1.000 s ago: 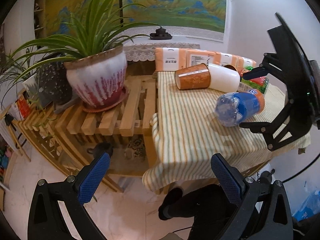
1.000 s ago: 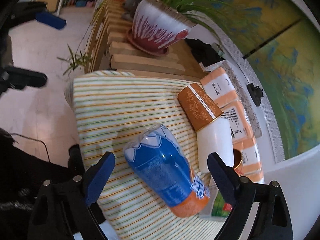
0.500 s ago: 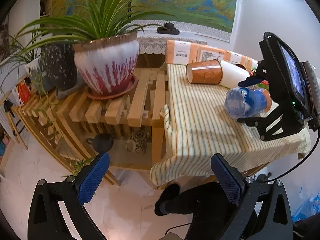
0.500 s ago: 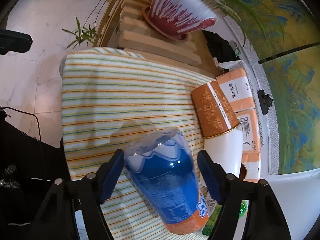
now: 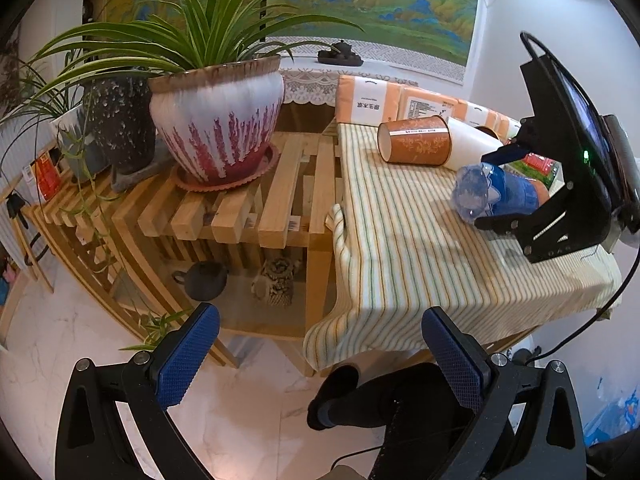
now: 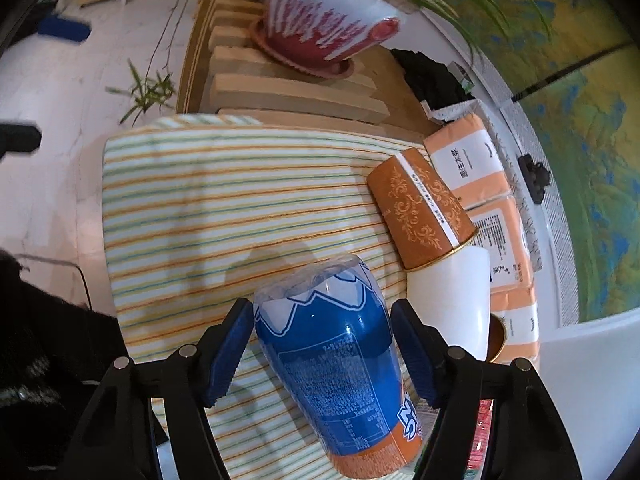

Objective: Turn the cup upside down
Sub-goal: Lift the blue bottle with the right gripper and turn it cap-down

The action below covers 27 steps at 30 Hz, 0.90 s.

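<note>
1. Between the right gripper's [image 6: 322, 354] blue pads [image 6: 228, 350] lies the cup [image 6: 340, 364], a blue-and-orange plastic one on its side on the striped cloth [image 6: 224, 200]. A second ago those pads stood wide on either side of it; half a second ago they were narrowing; now they press or very nearly press its flanks.
2. I judge the grasp just made or about to seat, so the lift and turn come next. The thin wall looks soft, and a hard squeeze could dent it.
3. From the left wrist view, the right gripper [image 5: 500, 188] has come in over the table edge, and the cup [image 5: 496, 196] sits in its fingers, clear end toward the camera.
4. The left gripper [image 5: 320, 356] hangs spread and empty over the floor, well apart from the table, as before.
5. Just beyond the cup lie an orange cup [image 6: 420, 216] and a white cup [image 6: 452, 300], unmoved. A turn could knock them.
6. Farther off, the plant pot [image 5: 216, 120] stands on its slatted rack [image 5: 240, 208].
</note>
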Available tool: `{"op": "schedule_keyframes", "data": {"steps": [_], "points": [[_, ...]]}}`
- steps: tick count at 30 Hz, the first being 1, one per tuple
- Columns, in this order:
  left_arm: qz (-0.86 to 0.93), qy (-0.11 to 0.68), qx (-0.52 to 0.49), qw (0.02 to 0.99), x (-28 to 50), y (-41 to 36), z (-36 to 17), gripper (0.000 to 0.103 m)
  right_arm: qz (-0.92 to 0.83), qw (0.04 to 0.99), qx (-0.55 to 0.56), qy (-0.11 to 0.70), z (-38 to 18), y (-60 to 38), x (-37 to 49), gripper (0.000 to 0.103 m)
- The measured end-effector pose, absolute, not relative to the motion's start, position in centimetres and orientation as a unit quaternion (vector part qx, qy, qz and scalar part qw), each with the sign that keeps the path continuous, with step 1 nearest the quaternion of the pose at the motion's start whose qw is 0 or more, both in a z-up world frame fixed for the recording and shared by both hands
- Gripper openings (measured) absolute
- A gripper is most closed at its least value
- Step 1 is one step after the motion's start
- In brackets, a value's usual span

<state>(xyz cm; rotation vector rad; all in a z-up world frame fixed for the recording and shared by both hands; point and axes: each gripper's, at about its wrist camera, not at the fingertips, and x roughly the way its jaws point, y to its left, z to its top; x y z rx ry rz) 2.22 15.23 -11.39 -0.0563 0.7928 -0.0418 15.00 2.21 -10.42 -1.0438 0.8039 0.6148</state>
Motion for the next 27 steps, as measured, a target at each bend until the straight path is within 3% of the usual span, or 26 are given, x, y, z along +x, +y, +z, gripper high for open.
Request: {"op": "schedule_keyframes", "data": {"steps": [27], "points": [[-0.088, 0.37, 0.01, 0.925, 4.2, 9.4, -9.9, 0.102, 0.206, 0.918, -0.121, 0.317, -3.7, -6.2, 16.1, 0.067]]}}
